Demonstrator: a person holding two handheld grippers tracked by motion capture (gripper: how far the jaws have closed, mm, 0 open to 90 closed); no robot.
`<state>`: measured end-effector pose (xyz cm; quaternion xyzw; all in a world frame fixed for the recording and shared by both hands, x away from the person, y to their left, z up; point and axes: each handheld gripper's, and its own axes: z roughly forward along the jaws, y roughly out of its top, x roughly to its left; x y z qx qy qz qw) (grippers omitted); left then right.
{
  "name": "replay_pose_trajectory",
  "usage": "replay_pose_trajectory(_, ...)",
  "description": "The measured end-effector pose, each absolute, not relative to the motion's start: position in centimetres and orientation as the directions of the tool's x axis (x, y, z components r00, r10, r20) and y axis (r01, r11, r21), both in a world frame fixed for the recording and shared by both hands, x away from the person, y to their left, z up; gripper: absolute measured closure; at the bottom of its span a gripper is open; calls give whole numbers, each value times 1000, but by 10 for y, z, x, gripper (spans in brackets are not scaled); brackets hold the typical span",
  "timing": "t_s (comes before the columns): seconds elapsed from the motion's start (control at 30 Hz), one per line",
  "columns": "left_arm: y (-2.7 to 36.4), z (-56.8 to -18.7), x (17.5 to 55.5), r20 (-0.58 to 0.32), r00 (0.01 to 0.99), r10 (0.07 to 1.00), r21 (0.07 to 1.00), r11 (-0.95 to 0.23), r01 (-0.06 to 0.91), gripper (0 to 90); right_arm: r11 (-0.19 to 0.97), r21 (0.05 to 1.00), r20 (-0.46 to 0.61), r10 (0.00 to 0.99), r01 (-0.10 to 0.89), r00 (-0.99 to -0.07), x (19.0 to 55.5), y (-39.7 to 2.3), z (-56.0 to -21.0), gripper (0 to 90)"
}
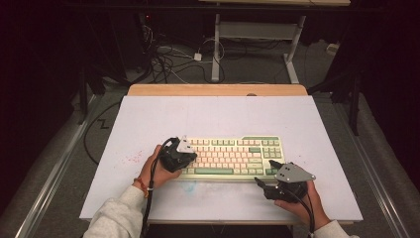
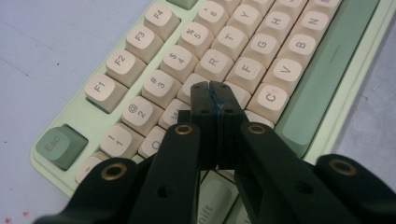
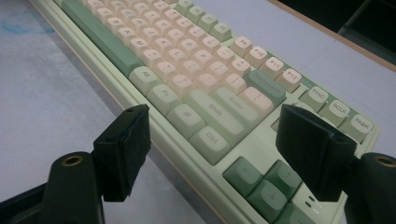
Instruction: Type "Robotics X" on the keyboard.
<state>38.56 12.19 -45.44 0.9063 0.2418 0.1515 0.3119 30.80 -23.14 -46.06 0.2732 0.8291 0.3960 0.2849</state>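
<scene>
A pale green keyboard (image 1: 233, 156) with cream and green keys lies near the front of the white table top (image 1: 213, 119). My left gripper (image 1: 184, 159) hangs over its left end with the jaws shut together; in the left gripper view the closed tips (image 2: 214, 93) rest on or just above the cream keys (image 2: 224, 60) around the D and E keys, with nothing between them. My right gripper (image 1: 265, 174) sits at the keyboard's front right corner. Its jaws stand wide open (image 3: 212, 140) over the Ctrl and arrow keys (image 3: 261, 184), touching nothing that I can see.
A wooden strip (image 1: 218, 89) runs along the table's far edge. Beyond it are metal desk legs (image 1: 216, 49) and loose cables (image 1: 168, 59) on the floor. A faint blue smudge (image 3: 25, 21) marks the table in front of the keyboard.
</scene>
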Motion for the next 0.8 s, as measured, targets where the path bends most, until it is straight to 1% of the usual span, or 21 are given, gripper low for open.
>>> replay_pose_trajectory(0.37, 132, -443, 377, 152, 818, 554, 689, -653, 314, 832, 538, 812, -258, 677, 225, -689, 308, -232, -460, 267)
replay_pose_trajectory(0.5, 135, -440, 374, 154, 811, 564, 708, -636, 307, 772, 536, 813, -256, 679, 226, -689, 308, -233, -460, 267)
replay_pose_trajectory(0.57, 137, -439, 372, 163, 805, 570, 718, -628, 300, 717, 537, 813, -257, 678, 225, -689, 308, -233, -460, 267)
replay_pose_trajectory(0.63, 140, -436, 370, 173, 805, 568, 728, -624, 283, 685, 538, 813, -258, 677, 224, -690, 308, -232, -460, 267)
replay_pose_trajectory(0.7, 141, -435, 367, 180, 794, 580, 744, -609, 276, 628, 537, 813, -257, 678, 225, -689, 308, -232, -460, 267)
replay_pose_trajectory(0.73, 143, -434, 366, 188, 790, 584, 749, -606, 269, 578, 537, 813, -257, 678, 225, -689, 308, -232, -460, 267)
replay_pose_trajectory(0.8, 146, -433, 364, 201, 781, 591, 758, -599, 259, 529, 536, 813, -256, 678, 225, -689, 308, -232, -460, 267)
